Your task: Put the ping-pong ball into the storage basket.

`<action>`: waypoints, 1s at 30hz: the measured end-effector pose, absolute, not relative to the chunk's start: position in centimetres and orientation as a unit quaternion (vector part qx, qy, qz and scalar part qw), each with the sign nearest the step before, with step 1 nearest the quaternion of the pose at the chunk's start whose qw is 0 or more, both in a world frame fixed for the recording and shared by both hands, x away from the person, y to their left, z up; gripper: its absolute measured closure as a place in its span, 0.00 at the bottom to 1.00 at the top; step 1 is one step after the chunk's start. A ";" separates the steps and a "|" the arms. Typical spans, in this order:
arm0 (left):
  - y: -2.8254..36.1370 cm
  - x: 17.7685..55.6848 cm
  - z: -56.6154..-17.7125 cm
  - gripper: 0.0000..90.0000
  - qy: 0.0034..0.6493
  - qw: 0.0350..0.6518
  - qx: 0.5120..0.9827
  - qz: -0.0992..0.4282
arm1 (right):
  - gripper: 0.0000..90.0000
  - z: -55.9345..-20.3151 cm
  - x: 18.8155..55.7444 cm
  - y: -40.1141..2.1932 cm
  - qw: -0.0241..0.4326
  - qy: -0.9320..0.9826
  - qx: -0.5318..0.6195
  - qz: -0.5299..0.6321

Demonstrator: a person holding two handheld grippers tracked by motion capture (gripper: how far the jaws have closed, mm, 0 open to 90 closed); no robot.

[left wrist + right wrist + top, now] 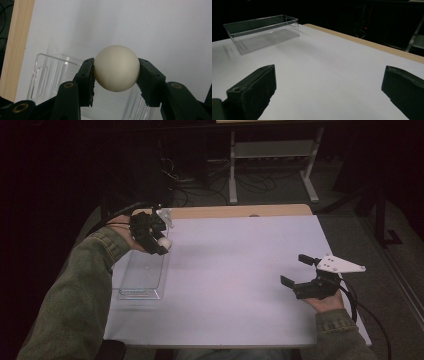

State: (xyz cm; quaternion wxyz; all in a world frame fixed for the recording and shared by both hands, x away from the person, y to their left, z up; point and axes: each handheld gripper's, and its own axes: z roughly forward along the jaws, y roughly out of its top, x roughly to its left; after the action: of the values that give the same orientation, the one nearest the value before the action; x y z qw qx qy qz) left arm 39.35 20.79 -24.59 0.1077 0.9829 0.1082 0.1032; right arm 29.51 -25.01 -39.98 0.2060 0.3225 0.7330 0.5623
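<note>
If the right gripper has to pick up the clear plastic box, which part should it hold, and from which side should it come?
Probably one long wall of the clear plastic box, from above. The box stands upright with its top open, and its walls are thin, so one jaw could go inside and one outside. The right gripper is open and empty; the near wall, facing it, looks easiest.

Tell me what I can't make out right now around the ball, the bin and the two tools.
- White ball: its sides, left gripper view, are covered by the left tool pads gripping it.
- Clear bin: its near end, left gripper view, is hidden behind the ball and tool.
- Whether the ball is above or beside the bin: high view, hand and tool overlap its far rim.
- Right tool: open; its underside, high view, faces away.
</note>
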 end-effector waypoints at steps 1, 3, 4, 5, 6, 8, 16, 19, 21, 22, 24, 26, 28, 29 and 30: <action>21.0 39.3 -24.6 0.57 0.110 0.107 0.983 0.104 | 0.00 -40.0 29.5 -25.0 0.206 0.733 0.322 0.562; 21.3 39.3 -24.6 0.57 0.115 0.108 0.982 0.103 | 0.00 -40.0 29.5 -25.0 0.206 0.734 0.322 0.562; 21.4 39.3 -24.6 0.57 0.114 0.108 0.982 0.104 | 0.00 -40.0 29.5 -25.0 0.206 0.734 0.322 0.561; 21.6 39.3 -24.6 0.57 0.117 0.108 0.982 0.104 | 0.00 -40.0 29.5 -25.0 0.206 0.734 0.322 0.561; 21.8 39.3 -24.6 0.57 0.118 0.108 0.982 0.105 | 0.00 -40.0 29.5 -25.0 0.206 0.734 0.322 0.561; 22.1 39.3 -24.5 0.57 0.121 0.108 0.981 0.105 | 0.00 -40.0 29.5 -25.0 0.206 0.734 0.322 0.561; 23.8 39.0 -24.5 0.57 0.135 0.108 0.979 0.107 | 0.00 -40.0 29.5 -25.0 0.206 0.734 0.322 0.561; 24.4 39.0 -24.6 0.57 0.143 0.113 0.977 0.107 | 0.00 -40.0 29.5 -25.0 0.207 0.734 0.322 0.561; 24.7 39.0 -24.6 0.57 0.147 0.114 0.977 0.106 | 0.00 -40.0 29.5 -24.9 0.205 0.736 0.322 0.559; 24.8 39.0 -24.7 0.57 0.146 0.113 0.977 0.106 | 0.00 -40.1 29.5 -24.9 0.205 0.736 0.322 0.559; 25.1 39.0 -24.8 0.57 0.151 0.108 0.977 0.107 | 0.00 -40.1 29.5 -24.9 0.205 0.736 0.322 0.559; 25.4 39.0 -25.0 0.57 0.152 0.107 0.977 0.107 | 0.00 -40.1 29.5 -24.9 0.205 0.736 0.322 0.559; 25.6 39.0 -25.3 0.57 0.154 0.104 0.977 0.106 | 0.00 -40.1 29.5 -24.9 0.205 0.736 0.322 0.559; 25.8 38.9 -25.4 0.57 0.157 0.103 0.977 0.105 | 0.00 -40.1 29.5 -24.9 0.205 0.736 0.322 0.559; 25.9 38.9 -25.5 0.57 0.154 0.100 0.977 0.105 | 0.00 -40.1 29.5 -24.9 0.207 0.735 0.322 0.560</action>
State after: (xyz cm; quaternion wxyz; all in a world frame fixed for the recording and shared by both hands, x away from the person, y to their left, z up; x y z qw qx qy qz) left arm 38.92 25.87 -25.54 0.0997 0.9774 0.1542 0.1048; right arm 29.49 -24.94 -40.10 0.2066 0.3218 0.7349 0.5600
